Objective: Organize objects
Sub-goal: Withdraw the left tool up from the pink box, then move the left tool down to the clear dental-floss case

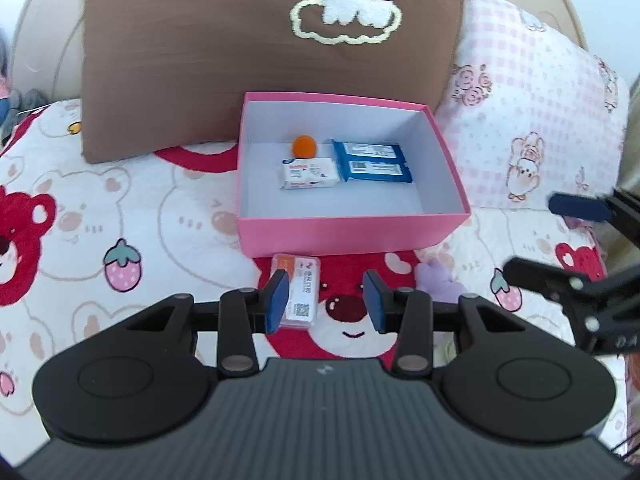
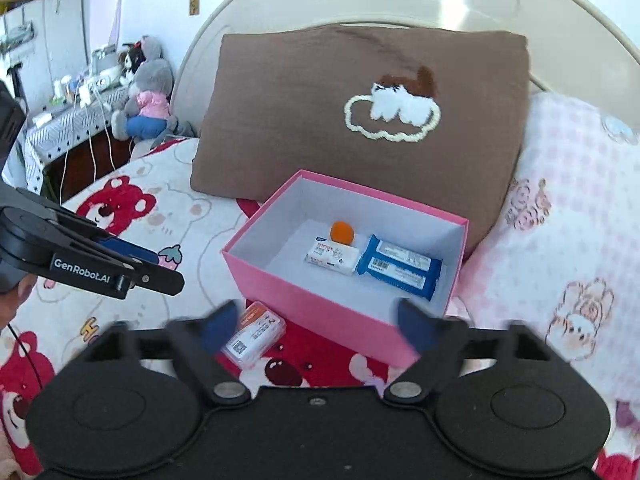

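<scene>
My left gripper (image 1: pixel 326 300) hangs over the bear-print bedspread (image 1: pixel 132 208) with its blue pads a little apart and nothing pressed between them; the orange-and-white packet (image 1: pixel 302 292) lies flat on the cover under my left pad, at about 9 o'clock from the midpoint of the fingers. My right gripper (image 2: pixel 320 326) has its fingers spread wide, also empty, and it shows in my left view at 3 o'clock as a dark shape. The same packet lies just inside its left finger at 9 o'clock, resting on the bedspread in front of the pink box (image 1: pixel 352 232). The box sits at 12 o'clock from both grippers, open on top, its near wall just beyond the packet. Inside it lie a white packet (image 1: pixel 308 174), a blue packet (image 1: pixel 374 162) touching it at 3 o'clock, and a small orange ball (image 1: pixel 305 146) at 12 o'clock from the white one (it rests against the far wall, as far as I can tell). A brown pillow (image 1: pixel 240 40) leans behind the box, a pink checked pillow (image 1: pixel 532 120) at 2 o'clock.
</scene>
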